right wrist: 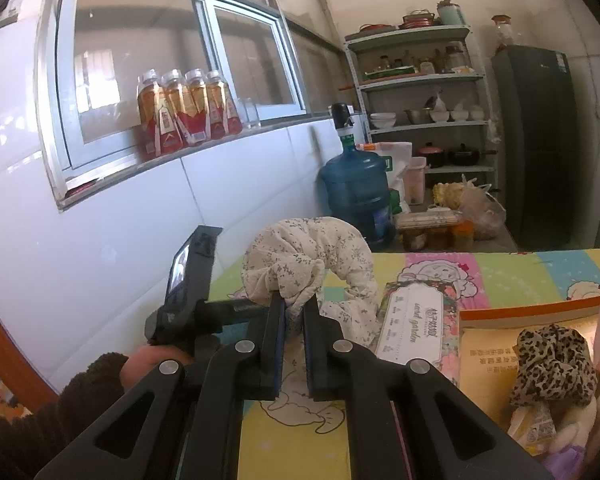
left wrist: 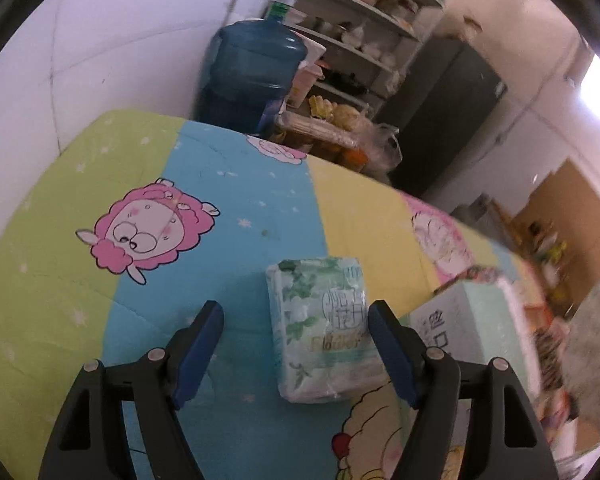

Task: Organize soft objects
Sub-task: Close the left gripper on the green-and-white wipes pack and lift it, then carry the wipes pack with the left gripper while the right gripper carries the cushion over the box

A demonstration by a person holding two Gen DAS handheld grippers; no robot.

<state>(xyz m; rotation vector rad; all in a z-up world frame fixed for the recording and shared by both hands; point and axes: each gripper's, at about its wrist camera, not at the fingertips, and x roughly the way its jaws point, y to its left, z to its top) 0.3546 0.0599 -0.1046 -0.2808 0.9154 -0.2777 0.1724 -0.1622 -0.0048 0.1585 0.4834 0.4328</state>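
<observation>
A soft tissue pack (left wrist: 320, 328) in green floral wrap lies flat on the cartoon-sheep tablecloth (left wrist: 100, 312). My left gripper (left wrist: 296, 332) stands open around it; the right finger is close beside the pack's right edge and the left finger is well apart from it. In the right wrist view my right gripper (right wrist: 294, 304) is shut on a fold of a white floral cloth roll (right wrist: 312, 248), which curls up above the table. A long floral tissue box (right wrist: 416, 328) lies just right of it.
A white and mint box (left wrist: 472, 320) sits right of the pack. An orange-edged box (right wrist: 532, 312) holds a leopard-print cloth (right wrist: 552, 364) and a plush toy (right wrist: 572, 420). A blue water jug (right wrist: 356, 188), shelves (right wrist: 424, 80) and a dark fridge (right wrist: 536, 144) stand beyond the table.
</observation>
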